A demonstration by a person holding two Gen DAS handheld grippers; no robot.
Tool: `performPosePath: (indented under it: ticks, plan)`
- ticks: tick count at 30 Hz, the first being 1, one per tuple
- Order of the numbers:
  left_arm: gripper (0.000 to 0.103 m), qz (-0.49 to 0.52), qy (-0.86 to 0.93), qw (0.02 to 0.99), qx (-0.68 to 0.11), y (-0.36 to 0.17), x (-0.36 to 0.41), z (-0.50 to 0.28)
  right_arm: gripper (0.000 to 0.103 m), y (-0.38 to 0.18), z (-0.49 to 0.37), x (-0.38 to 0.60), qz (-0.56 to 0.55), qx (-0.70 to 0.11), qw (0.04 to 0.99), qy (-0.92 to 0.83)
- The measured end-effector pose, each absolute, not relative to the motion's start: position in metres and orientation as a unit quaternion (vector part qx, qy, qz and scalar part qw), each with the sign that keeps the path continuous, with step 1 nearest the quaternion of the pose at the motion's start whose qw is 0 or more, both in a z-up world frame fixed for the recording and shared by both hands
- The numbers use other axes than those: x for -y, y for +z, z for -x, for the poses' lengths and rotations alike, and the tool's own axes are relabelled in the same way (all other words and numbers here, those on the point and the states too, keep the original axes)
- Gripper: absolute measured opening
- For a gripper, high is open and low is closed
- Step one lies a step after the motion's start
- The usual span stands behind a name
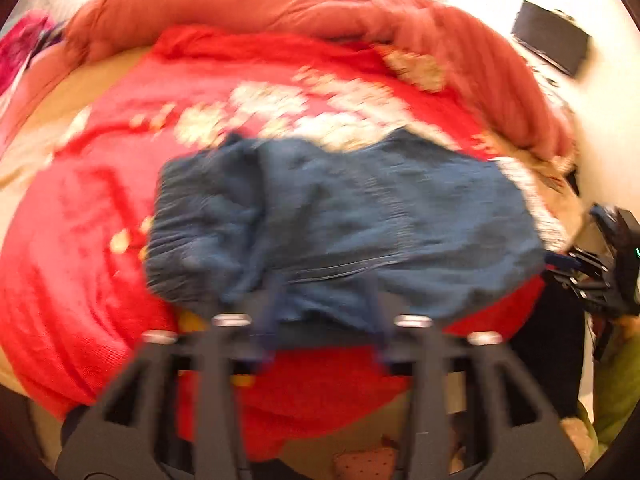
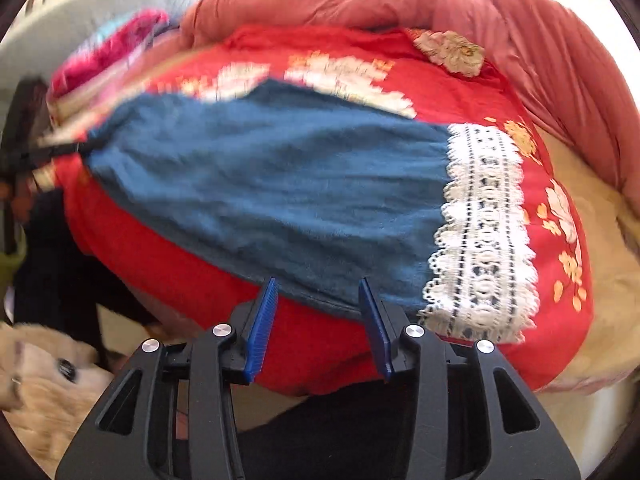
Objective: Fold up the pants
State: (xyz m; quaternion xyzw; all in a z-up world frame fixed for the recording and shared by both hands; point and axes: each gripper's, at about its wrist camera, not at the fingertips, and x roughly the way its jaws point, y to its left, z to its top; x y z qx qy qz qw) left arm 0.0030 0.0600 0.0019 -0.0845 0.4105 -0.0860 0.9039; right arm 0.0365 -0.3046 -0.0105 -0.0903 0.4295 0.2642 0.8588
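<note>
Blue cloth — the pants (image 2: pixel 272 184) — lay spread across a red floral bedspread (image 2: pixel 460 92), with a lace-trimmed cuff (image 2: pixel 480 232) at one end and a gathered, elastic-looking waist (image 1: pixel 188 240) at the other. A salmon-pink quilt (image 1: pixel 280 4) was heaped behind the bedspread.

Progress, as judged from both views: the pants appeared to lie as one long panel, so the legs had probably been laid one over the other. The waist end was bunched and rumpled, and no crosswise fold was visible. The task was therefore at an early or middle stage — the lengthwise fold seemed done, while smoothing and the end-to-end folds remained.

Left gripper (image 1: pixel 324 320): both views were blurred, but its fingers stood apart, with the near hem of the pants lying between them and slightly over them. Nothing was clamped.

Right gripper (image 2: pixel 320 324): its jaws were spread wide, the blue pads (image 2: pixel 262 328) sitting just at the near edge of the cloth, close to the cuff. It held nothing.

In the left wrist view the right gripper also appeared at the far right edge, just beside the cuff end of the pants.
</note>
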Motion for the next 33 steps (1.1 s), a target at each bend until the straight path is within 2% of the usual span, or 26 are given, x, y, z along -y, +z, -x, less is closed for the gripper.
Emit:
performPosePath:
  ticks: [5, 12, 19, 21, 26, 30, 33]
  plan:
    - [0.043, 0.021, -0.127, 0.914, -0.385, 0.023, -0.002, -0.005, 0.041, 0.001, -0.050, 0.309, 0.042, -0.426, 0.864, 0.263]
    - [0.043, -0.066, -0.084, 0.891, -0.441, -0.027, 0.032, -0.022, 0.039, -0.024, -0.069, 0.316, 0.084, -0.482, 0.851, 0.191]
    - [0.044, -0.040, -0.099, 0.894, -0.435, -0.036, 0.014, -0.017, 0.037, -0.034, -0.063, 0.336, 0.033, -0.492, 0.845, 0.206]
    - [0.044, -0.038, -0.102, 0.894, -0.434, -0.033, 0.015, -0.016, 0.039, -0.030, -0.062, 0.333, 0.034, -0.489, 0.846, 0.209]
    - [0.048, 0.008, -0.142, 0.904, -0.403, 0.006, 0.009, -0.017, 0.042, 0.008, -0.053, 0.343, -0.018, -0.434, 0.864, 0.253]
    - [0.052, 0.000, -0.129, 0.913, -0.388, 0.026, 0.011, -0.046, 0.049, 0.027, -0.073, 0.357, -0.047, -0.409, 0.879, 0.239]
    - [0.052, 0.022, -0.130, 0.908, -0.399, 0.030, 0.012, -0.082, 0.050, 0.033, -0.102, 0.373, -0.076, -0.407, 0.885, 0.214]
